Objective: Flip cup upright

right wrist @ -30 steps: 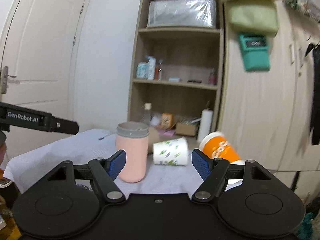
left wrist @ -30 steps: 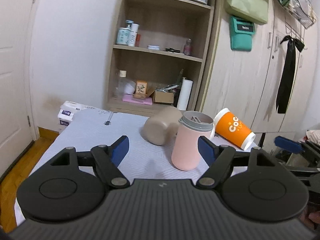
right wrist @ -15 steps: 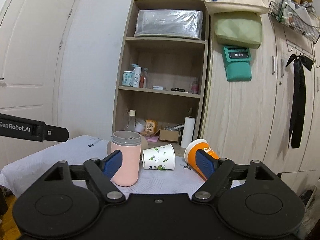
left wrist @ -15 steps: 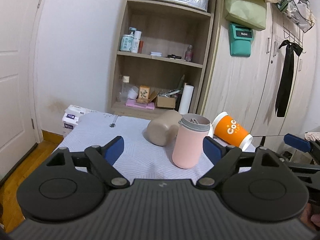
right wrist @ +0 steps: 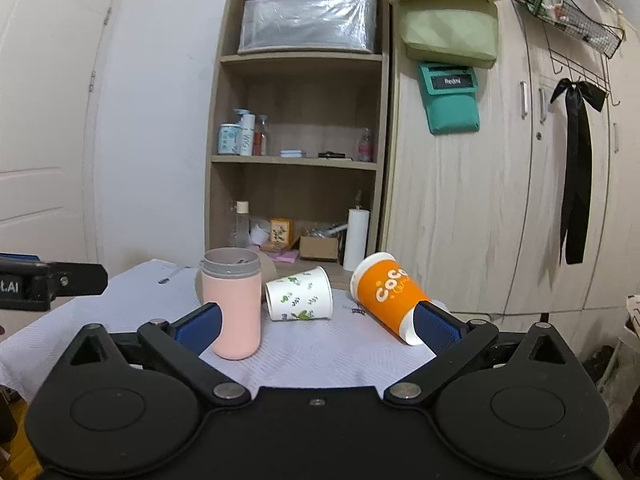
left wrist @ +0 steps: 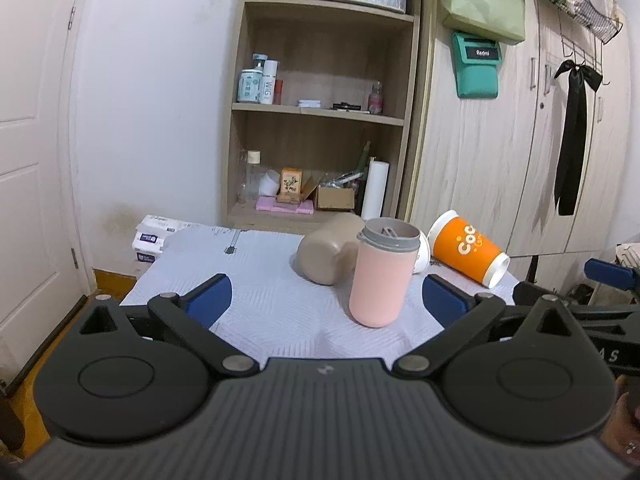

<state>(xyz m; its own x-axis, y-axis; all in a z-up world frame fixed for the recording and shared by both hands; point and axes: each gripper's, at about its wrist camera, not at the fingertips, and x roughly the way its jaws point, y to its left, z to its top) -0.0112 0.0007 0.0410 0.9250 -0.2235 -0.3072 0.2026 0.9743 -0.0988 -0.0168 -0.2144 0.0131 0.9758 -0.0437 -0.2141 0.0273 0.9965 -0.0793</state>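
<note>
White-clothed surface (right wrist: 320,352) is carrying a toppled orange paper cup (right wrist: 386,298) reading "COCO"; both the left gripper (left wrist: 324,300) and right gripper (right wrist: 316,326) are backing away, jaws spread and empty.

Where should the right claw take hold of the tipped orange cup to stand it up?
Probably mid-body. The orange cup lies on its side on the white table cover, one end toward the open right claw. Come from the front, one finger over and one under, clear of the leaf-print paper cup on its left.
</note>
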